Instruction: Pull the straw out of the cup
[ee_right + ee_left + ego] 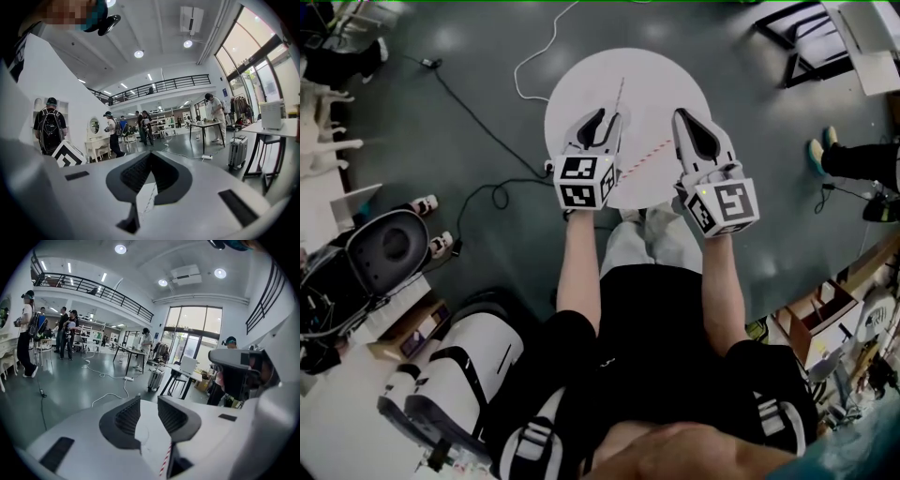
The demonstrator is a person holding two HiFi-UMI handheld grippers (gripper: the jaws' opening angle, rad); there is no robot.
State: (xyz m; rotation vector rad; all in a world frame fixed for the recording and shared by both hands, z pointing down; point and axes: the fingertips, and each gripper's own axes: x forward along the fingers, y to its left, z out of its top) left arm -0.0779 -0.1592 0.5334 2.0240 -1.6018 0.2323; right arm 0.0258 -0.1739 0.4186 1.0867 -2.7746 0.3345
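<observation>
From the head view, a round white table [581, 89] stands on a grey floor, and both of the person's forearms reach out over it. The left gripper [609, 114], white with black-lined jaws and a marker cube at its rear, hangs above the middle of the table. The right gripper [682, 114], of the same build, sits over the table's right half. A thin red-and-white striped paper straw [645, 159] lies flat on the table, running slantwise across the near part of it between the two grippers. A second fine pale line [620, 94] lies toward the table's far edge. It may be another straw, but it is too thin to be sure. A white cable [534, 56] trails over the floor beyond the table's far left rim.

In the left gripper view, the left gripper [148, 398] has its jaws released and standing apart, with nothing between the ribbed pads. The striped straw [165, 462] shows low down, passing under the inner edge of one jaw.

In the right gripper view, the right gripper [150, 153] is clenched, its jaw tips meeting and gripping nothing. Through the gap behind the tips the straw [149, 197] shows faintly, below the jaws.
</observation>
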